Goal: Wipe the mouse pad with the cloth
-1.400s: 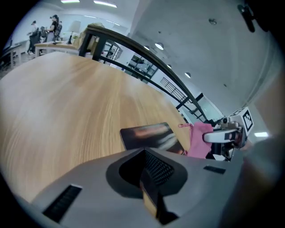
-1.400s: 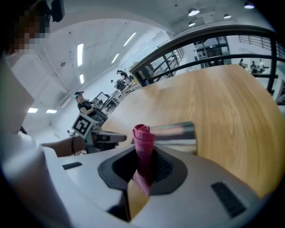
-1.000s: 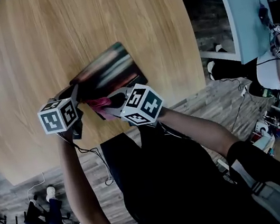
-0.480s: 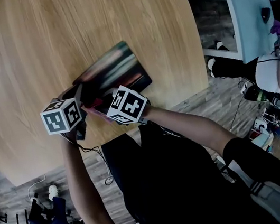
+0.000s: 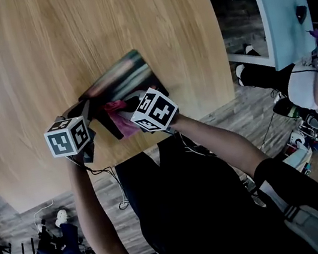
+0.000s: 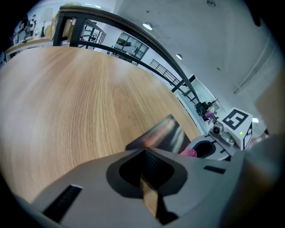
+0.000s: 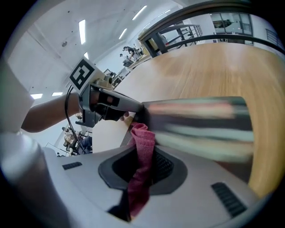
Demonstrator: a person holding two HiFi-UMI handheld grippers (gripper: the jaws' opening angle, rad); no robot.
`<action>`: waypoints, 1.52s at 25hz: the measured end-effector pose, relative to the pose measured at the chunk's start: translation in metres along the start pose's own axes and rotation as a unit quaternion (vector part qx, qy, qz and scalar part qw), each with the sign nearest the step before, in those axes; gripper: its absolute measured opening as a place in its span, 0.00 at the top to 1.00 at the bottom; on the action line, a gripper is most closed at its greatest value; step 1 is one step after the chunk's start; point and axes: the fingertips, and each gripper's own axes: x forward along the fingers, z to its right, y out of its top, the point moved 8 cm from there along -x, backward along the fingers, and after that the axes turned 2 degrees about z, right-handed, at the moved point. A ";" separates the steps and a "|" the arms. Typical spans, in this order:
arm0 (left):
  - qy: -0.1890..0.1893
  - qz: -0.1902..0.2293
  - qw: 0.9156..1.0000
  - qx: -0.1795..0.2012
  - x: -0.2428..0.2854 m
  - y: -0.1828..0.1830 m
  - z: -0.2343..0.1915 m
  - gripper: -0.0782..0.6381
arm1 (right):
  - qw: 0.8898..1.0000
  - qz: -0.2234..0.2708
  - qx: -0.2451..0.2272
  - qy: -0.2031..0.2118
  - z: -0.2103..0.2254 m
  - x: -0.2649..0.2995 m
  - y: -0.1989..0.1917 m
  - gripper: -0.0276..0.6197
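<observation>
**Desk:** Where is the mouse pad?

**Photographer:** The mouse pad (image 5: pixel 123 78), printed in blurred stripes of colour, sits on the round wooden table (image 5: pixel 27 67) close to its near edge. The corner nearest the person appears raised off the wood, and its dark side shows in the head view.

**Desk:** What has hold of it?

**Photographer:** The left gripper (image 6: pixel 148 182) does. Its jaws are pressed together on a thin tan strip. The right gripper view shows those tips pinching the pad's corner.

**Desk:** And the other hand?

**Photographer:** The right gripper (image 7: pixel 142 171) has its jaws closed tight on a pink cloth (image 7: pixel 143 138). The cloth stands up between them in a bunched fold. Its top meets the pad's near edge, just beside the left gripper's tips.

**Desk:** How do the two tools stand?

**Photographer:** They are side by side at the table's near edge, with their marker cubes (image 5: pixel 66 138) toward the person. Both point at the same end of the pad.
</observation>
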 end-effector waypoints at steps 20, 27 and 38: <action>0.020 0.003 1.000 -0.011 -0.001 0.001 -0.003 0.86 | 0.990 0.060 0.068 -0.112 0.092 -0.083 -0.021 0.85; 0.027 0.010 1.000 -0.013 -0.002 0.001 -0.002 0.86 | 0.982 0.060 0.072 -0.167 0.109 -0.104 -0.027 0.85; 0.025 0.023 0.999 -0.014 0.000 0.000 -0.004 0.86 | 0.990 0.109 0.077 -0.038 0.021 -0.110 -0.017 0.85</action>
